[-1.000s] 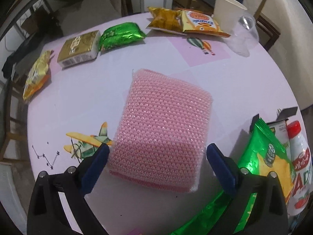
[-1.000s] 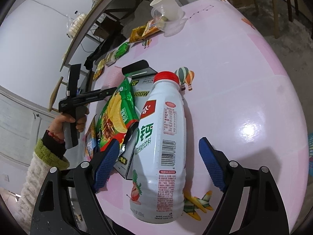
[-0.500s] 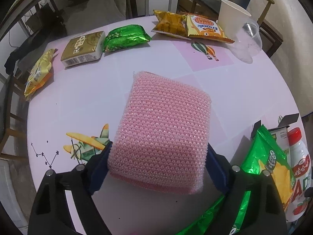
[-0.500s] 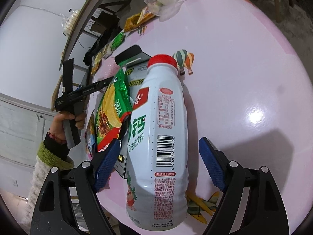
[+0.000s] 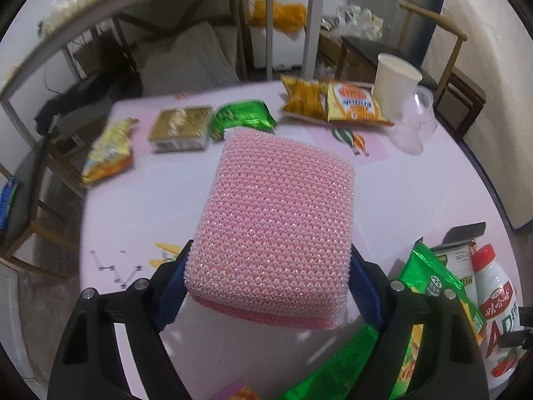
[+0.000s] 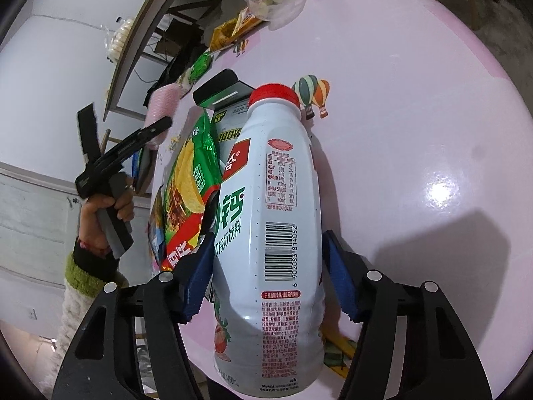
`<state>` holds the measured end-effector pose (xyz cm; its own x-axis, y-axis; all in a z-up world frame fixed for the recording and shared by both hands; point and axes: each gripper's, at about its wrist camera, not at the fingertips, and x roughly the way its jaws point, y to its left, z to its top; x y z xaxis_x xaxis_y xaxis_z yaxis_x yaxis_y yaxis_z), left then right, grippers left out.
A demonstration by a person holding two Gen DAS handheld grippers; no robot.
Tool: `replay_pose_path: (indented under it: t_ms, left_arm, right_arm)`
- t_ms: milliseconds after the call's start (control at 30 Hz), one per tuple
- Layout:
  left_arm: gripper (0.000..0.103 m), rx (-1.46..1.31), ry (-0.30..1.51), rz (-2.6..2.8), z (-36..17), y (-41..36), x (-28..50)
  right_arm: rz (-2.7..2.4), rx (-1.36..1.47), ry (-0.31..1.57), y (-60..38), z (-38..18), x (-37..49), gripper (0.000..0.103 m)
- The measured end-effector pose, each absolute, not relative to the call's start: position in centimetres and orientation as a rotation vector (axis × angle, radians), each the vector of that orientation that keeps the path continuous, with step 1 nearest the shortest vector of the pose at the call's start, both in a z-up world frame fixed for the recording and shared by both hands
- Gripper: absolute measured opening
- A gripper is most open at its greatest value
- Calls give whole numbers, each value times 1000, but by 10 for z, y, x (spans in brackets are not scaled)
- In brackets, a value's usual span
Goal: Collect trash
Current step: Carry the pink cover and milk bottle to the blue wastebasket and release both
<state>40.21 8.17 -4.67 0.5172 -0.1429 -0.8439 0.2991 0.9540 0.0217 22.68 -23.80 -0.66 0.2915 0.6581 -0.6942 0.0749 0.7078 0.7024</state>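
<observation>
- Pink table (image 5: 383, 180) fills both frames.
- White bottle (image 6: 273, 220), centre of the right view, lies between the closing right gripper (image 6: 266, 280) pads.
- Pink sponge (image 5: 276, 220), mid-frame, is clenched by the left gripper (image 5: 266, 286), jaws closing.
- Green chip bag (image 6: 190, 180) lies left of the bottle.

Beyond the pink table (image 5: 206, 200) we saw a wooden chair (image 5: 443, 53) and a metal-framed shelf (image 5: 276, 16).
</observation>
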Motion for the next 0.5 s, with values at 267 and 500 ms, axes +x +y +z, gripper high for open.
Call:
replay_pose_path:
  t_ms: [267,500]
  left_arm:
    - [81,74,854,-274,4,112,336]
    - [81,-54,768,-322,38,134,259]
  right_arm:
    - [427,739,1205,-253,-3,212,59]
    - [425,798,1190,-261,-5,196,59]
